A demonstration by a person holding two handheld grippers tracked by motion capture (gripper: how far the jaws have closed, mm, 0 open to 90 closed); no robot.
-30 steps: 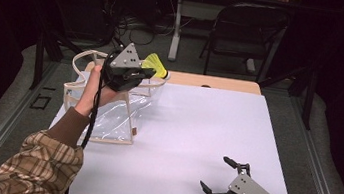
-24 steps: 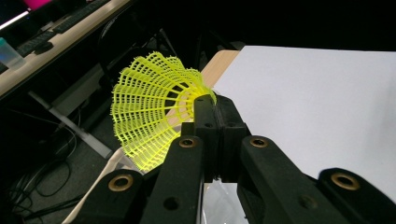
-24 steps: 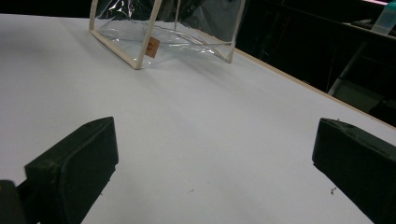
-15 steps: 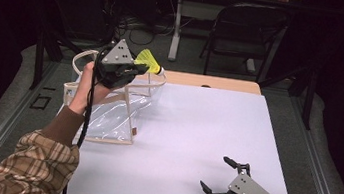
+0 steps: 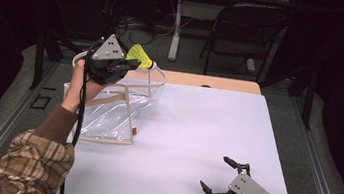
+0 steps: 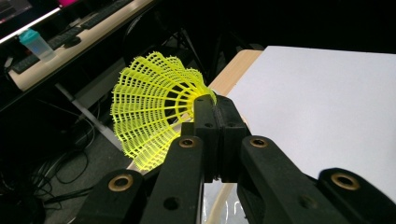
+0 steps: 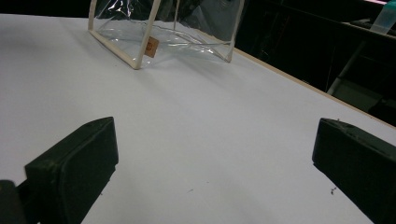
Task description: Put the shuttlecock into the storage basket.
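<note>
My left gripper (image 5: pixel 131 62) is raised above the clear plastic bag (image 5: pixel 110 111) at the table's far left, shut on a yellow shuttlecock (image 5: pixel 140 55). In the left gripper view the gripper (image 6: pixel 215 109) pinches the shuttlecock (image 6: pixel 154 105) at its head, and the mesh skirt fans out to the left. The bag has a pale cream frame and handles and stands open. My right gripper (image 5: pixel 218 173) rests open near the table's front right edge. In the right gripper view the right gripper (image 7: pixel 215 163) has bare table between its jaws, and the bag (image 7: pixel 168 30) lies ahead.
The white table top (image 5: pixel 196 130) spreads between both grippers, with a wooden strip (image 5: pixel 207 82) along its far edge. A folding chair (image 5: pixel 246 36) and a desk leg stand beyond the table. A shelf with a keyboard and a bottle (image 6: pixel 35 44) lies off to the left.
My left gripper has carried the shuttlecock leftwards and a little up, over the bag's far end. The right gripper has stayed put.
</note>
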